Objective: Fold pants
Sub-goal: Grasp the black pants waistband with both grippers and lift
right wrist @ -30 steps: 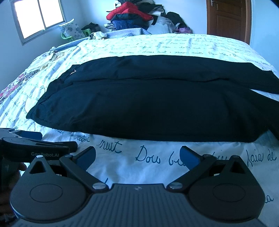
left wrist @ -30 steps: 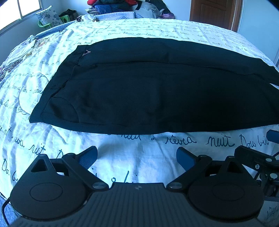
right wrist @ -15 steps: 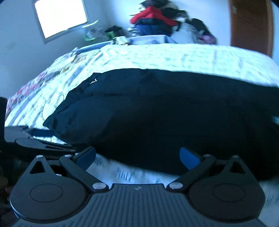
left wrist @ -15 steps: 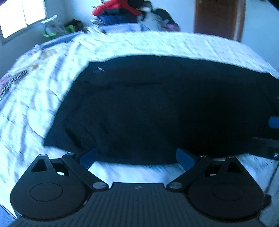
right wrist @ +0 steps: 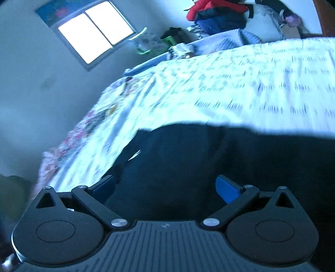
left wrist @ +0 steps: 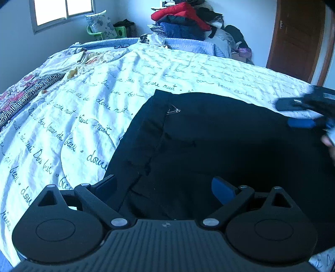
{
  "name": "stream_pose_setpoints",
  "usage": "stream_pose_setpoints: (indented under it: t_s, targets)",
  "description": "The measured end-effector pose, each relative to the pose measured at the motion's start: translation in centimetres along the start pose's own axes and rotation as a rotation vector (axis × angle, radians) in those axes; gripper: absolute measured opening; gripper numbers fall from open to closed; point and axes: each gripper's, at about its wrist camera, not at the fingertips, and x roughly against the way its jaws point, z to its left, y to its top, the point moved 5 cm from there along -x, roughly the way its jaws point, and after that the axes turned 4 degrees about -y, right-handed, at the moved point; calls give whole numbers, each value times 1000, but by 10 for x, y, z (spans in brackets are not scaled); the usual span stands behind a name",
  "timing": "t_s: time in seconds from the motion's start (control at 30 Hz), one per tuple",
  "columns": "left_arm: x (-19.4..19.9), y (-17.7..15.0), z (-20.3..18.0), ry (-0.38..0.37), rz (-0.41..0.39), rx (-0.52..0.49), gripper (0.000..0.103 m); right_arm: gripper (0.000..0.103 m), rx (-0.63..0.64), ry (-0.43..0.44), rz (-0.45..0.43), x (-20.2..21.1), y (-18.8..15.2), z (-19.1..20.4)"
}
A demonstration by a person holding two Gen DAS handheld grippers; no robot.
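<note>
Black pants [left wrist: 209, 146] lie flat on the white bed cover [left wrist: 83, 108], waistband to the left with a small metal clasp [left wrist: 173, 109]. My left gripper [left wrist: 165, 187] hovers open over the near waist corner, nothing between its fingers. In the right wrist view the pants [right wrist: 188, 163] fill the lower middle, blurred and tilted, and my right gripper [right wrist: 165, 188] stands open above the cloth. The right gripper [left wrist: 301, 114] also shows blurred at the right edge of the left wrist view, above the pants.
The cover with blue script lettering spreads to the left and far side. A heap of clothes [left wrist: 184, 23] sits beyond the bed, a window [left wrist: 62, 10] at the back left, a wooden door [left wrist: 297, 37] at the back right. Patterned bedding [left wrist: 27, 90] lies at the left edge.
Both grippers have moved forward from the bed's near edge to above the pants' waist end. The right wrist view has tilted and blurred. Both stay open.
</note>
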Motion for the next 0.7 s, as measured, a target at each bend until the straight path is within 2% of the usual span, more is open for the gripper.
stream_pose_setpoints:
  t_s: [0.07,0.17,0.2,0.27,0.37,0.43,0.5,0.57,0.63,0.67,0.7]
  targets:
    - [-5,4,1,4,3,-3,97,102,79,-71,-3,-25,19,-5]
    - [-13,9,1,19,3,-22,97,102,197,-118,25,-63,37,-15]
    - [-16,11,1,23,4,-27,97,96,235,-123,33,-75,43,-17]
    - [-24,16,1,28,9,-34,97,92,286,-136,45,-88,49,-20]
    - [-34,23,0,34,18,-42,97,72,369,-108,65,-110,60,-18]
    - [-42,29,-2,31,24,-44,97,66,402,-106,109,-126,65,-17]
    - [-49,36,-4,25,26,-45,97,64,437,-109,155,-139,65,-17]
    - [-56,44,-5,21,33,-40,97,62,449,-76,191,-146,64,-17]
    - [-64,55,-4,3,34,-20,97,54,470,-42,211,-143,60,-15]
    - [-67,61,-4,-1,33,-6,97,44,474,-29,217,-141,58,-14]
    - [-72,68,-3,-6,36,12,97,29,479,-14,218,-137,56,-13]
